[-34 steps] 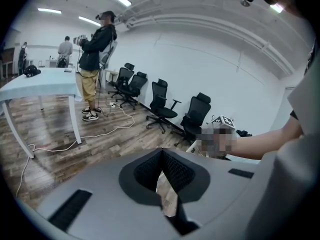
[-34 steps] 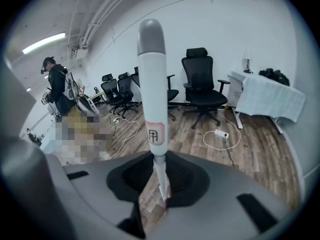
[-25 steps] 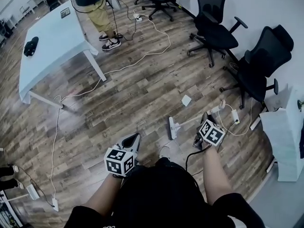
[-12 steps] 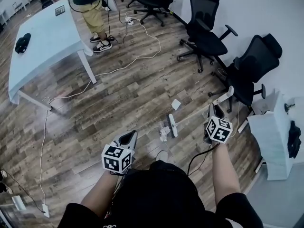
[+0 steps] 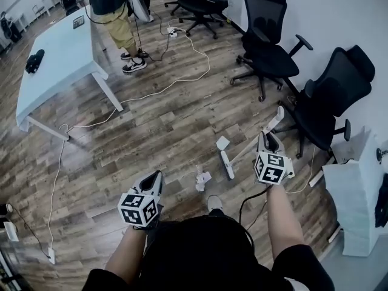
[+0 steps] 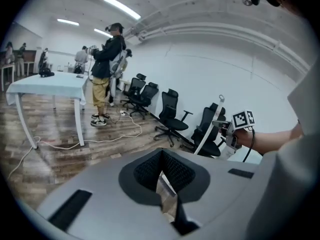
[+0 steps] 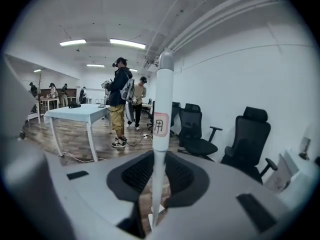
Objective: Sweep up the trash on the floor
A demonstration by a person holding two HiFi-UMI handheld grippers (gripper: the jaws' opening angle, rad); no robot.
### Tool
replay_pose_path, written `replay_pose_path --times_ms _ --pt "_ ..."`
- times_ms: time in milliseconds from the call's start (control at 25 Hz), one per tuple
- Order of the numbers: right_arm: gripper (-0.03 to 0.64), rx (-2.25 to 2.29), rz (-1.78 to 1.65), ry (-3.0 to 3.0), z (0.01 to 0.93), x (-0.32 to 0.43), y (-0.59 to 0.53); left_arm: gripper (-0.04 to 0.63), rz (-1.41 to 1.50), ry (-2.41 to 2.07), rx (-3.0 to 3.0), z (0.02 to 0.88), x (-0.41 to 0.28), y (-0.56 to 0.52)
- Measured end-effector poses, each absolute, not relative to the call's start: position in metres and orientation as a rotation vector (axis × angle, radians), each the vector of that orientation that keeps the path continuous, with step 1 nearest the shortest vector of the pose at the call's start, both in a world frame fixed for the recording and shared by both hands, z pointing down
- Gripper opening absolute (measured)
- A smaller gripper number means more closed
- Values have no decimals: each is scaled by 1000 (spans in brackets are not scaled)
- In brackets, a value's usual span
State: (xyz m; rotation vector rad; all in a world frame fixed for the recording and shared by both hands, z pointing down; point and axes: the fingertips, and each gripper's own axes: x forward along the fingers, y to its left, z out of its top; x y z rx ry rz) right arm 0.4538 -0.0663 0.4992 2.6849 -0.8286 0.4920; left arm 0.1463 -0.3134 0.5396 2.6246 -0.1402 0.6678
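My right gripper [image 5: 265, 139] [image 7: 157, 173] is shut on the white broom handle [image 7: 162, 109], which rises upright between its jaws. In the head view the handle [image 5: 245, 152] slants down left to the broom head [image 5: 227, 164] on the wood floor. A flat white scrap of paper [image 5: 222, 143] lies just beyond the head. Crumpled white trash [image 5: 201, 178] lies a little to its left. My left gripper [image 5: 156, 178] [image 6: 162, 179] hangs lower left, jaws together with nothing seen in them.
Black office chairs [image 5: 270, 38] [image 5: 336, 86] stand along the right wall. A white table [image 5: 57, 56] is at upper left, with a standing person [image 5: 118, 8] beside it. White cables [image 5: 163, 82] trail over the floor. A white cabinet [image 5: 357, 187] is at right. My shoe [image 5: 214, 204] is near the trash.
The broom head has swung right across the floor and the crumpled trash now lies clear to its left. My right gripper has risen with the handle; the left dropped slightly.
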Motion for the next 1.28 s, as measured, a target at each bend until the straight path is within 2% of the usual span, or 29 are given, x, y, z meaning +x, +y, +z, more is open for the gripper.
replay_pose_path --times_ms 280,640,880,1280 --pt "85 2577 543 -990 538 560 -28 -3 697 -314 2565 541 198 -214" --pt "84 2416 465 -1095 574 626 -64 -3 784 -554 2523 533 184 -193" --pt "84 2257 481 -1190 639 608 -85 -3 831 -653 2493 534 167 -180" --pt "84 2023 430 -1498 651 517 -129 -3 813 -768 2439 536 138 -171"
